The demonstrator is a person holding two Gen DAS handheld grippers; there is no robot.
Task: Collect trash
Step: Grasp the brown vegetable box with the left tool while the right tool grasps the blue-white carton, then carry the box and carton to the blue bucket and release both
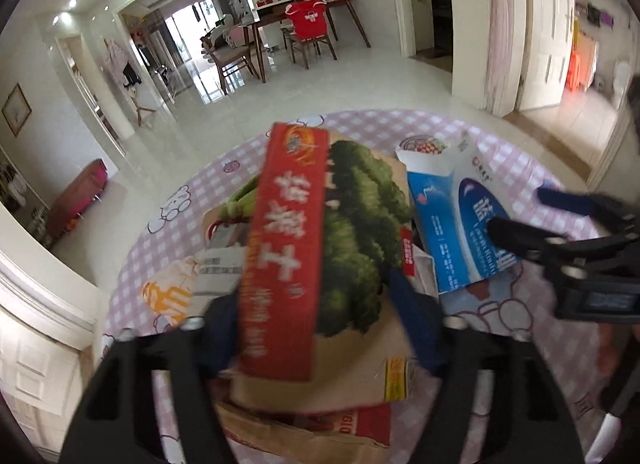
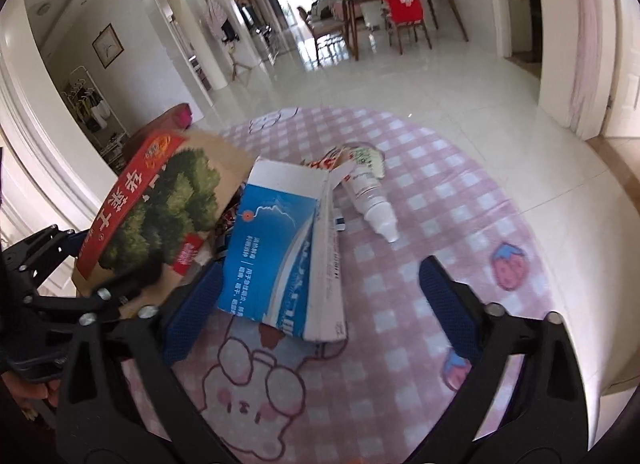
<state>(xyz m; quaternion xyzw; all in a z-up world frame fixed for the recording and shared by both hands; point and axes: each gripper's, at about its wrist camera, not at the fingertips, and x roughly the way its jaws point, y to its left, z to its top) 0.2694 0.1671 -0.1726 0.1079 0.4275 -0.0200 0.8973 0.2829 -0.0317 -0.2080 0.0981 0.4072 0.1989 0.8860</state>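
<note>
Two flat cardboard boxes (image 1: 320, 232) (image 2: 280, 248) — glossy print — on checked cloth (image 2: 420, 191).

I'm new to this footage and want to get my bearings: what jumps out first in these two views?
The red-and-green carton with a tree picture fills the middle of the left wrist view, between the left gripper fingers. To its right an opened blue-and-white box sits on the pink checked tablecloth, with the right gripper open around it. Behind the box a white bottle lies on its side.
</note>
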